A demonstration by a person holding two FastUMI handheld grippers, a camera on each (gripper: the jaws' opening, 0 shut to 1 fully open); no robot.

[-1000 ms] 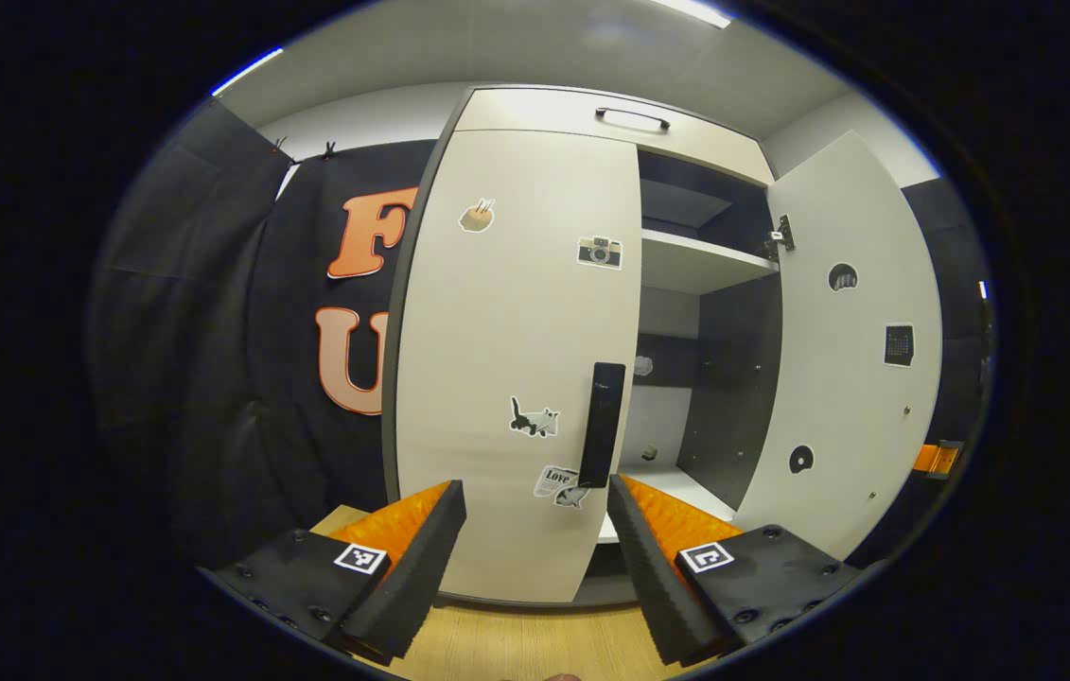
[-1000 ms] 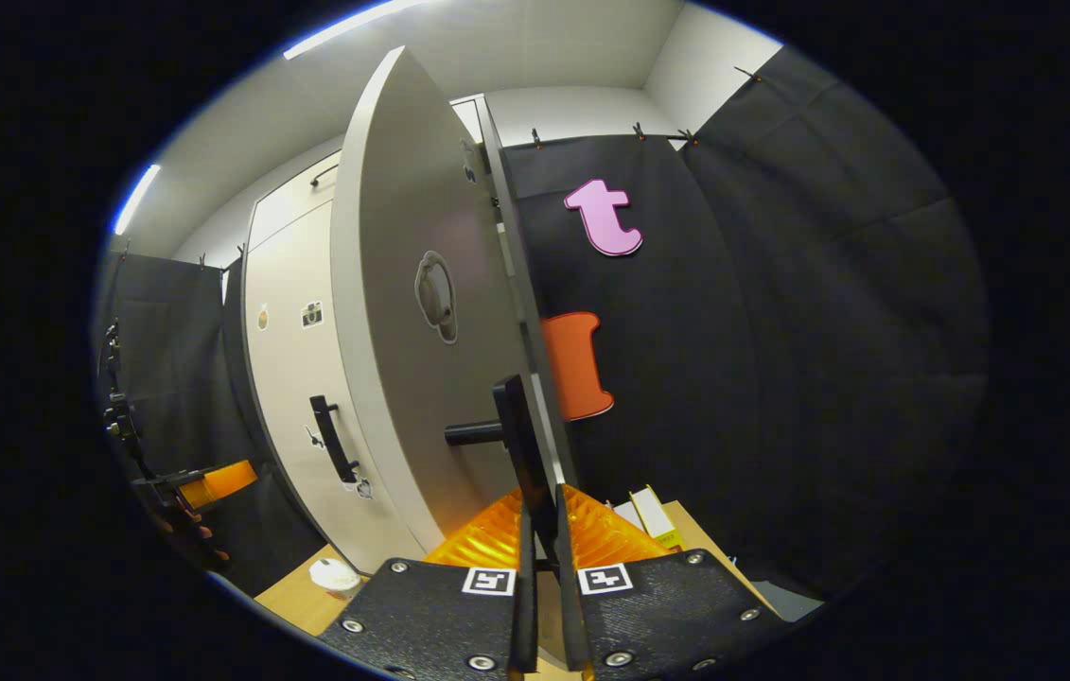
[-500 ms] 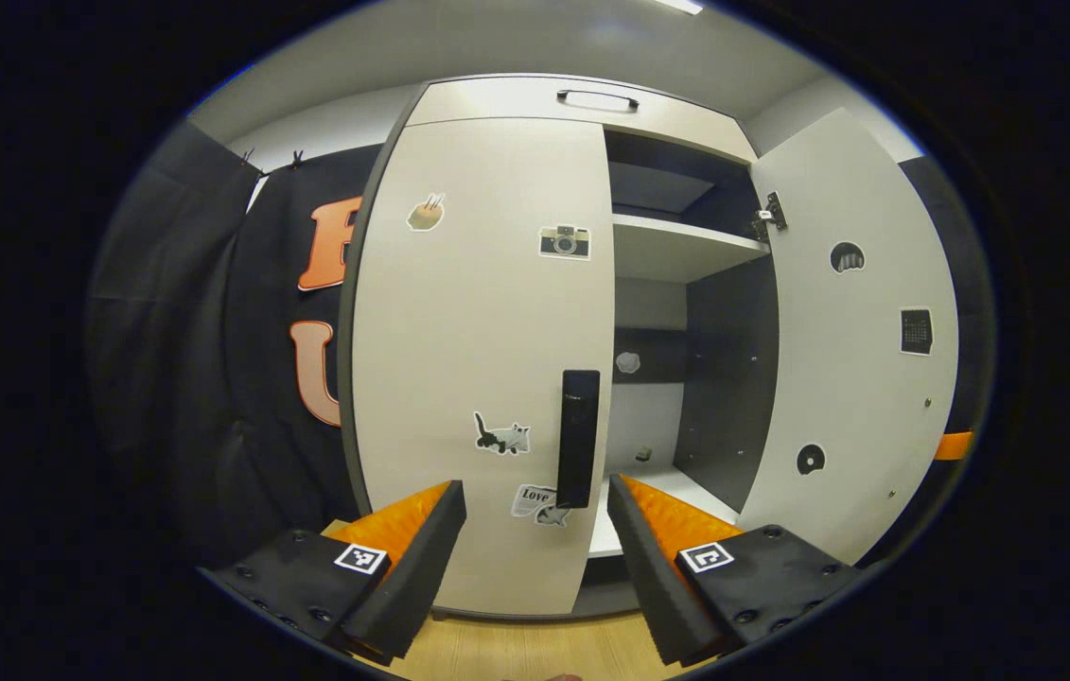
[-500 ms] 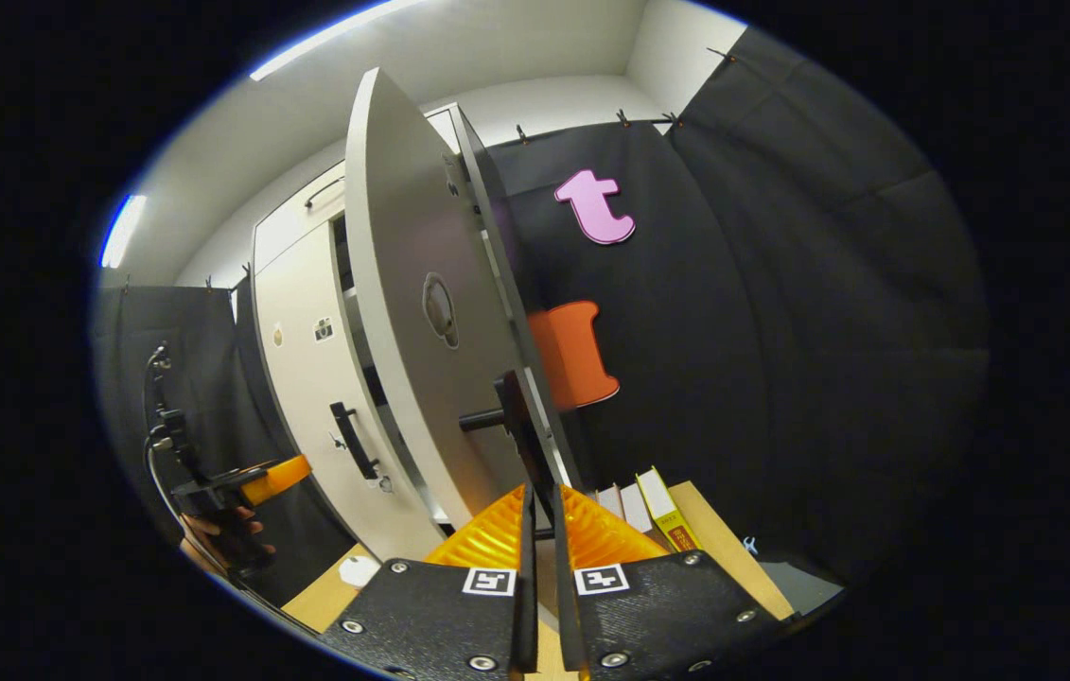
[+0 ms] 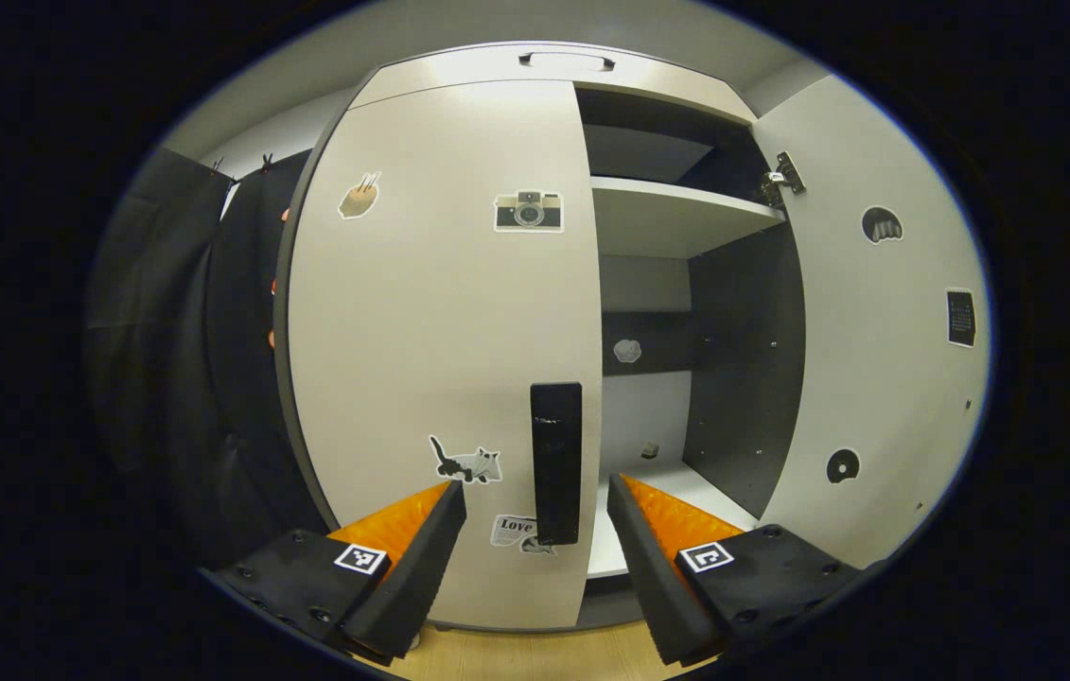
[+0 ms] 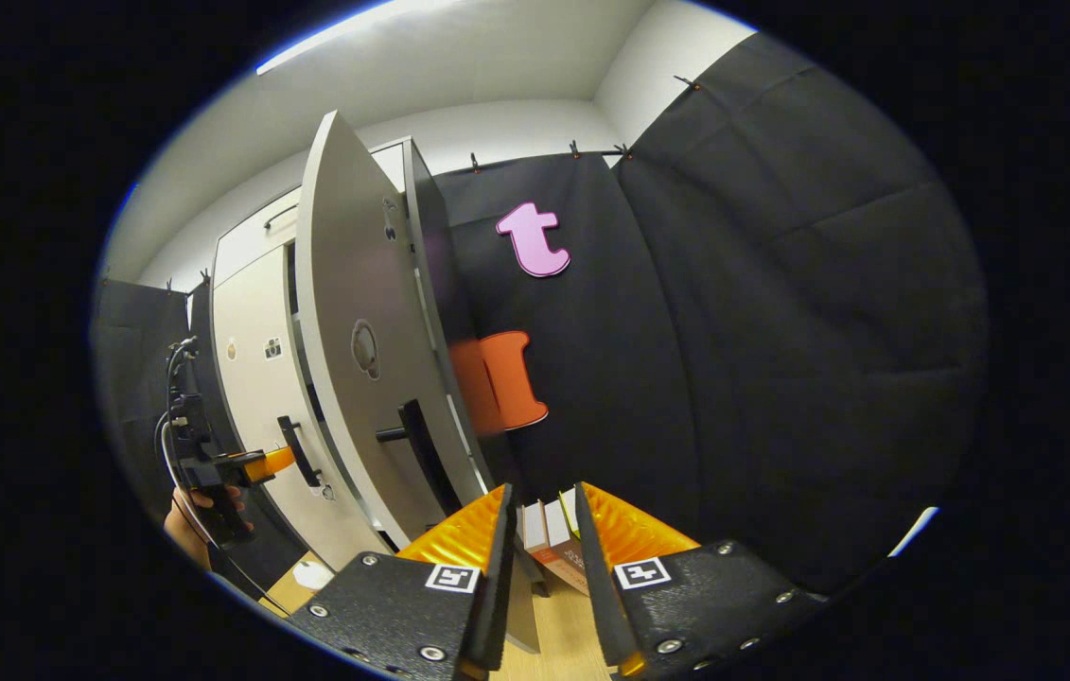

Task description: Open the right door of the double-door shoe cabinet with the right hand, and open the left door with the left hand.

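While the right door (image 5: 875,312) stands swung wide, my left gripper (image 5: 535,530) hangs open just before the left door's handle (image 5: 555,462). My right gripper (image 6: 539,549) sits slightly parted, empty, beside that right door.

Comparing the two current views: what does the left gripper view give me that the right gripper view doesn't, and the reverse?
Left gripper view: the inside shelf, the cat sticker, and the left gripper open either side of the left door handle. Right gripper view: the right door from outside, the right door handle, the open right gripper, boxes on the floor. Shared: the closed left door and its camera sticker.
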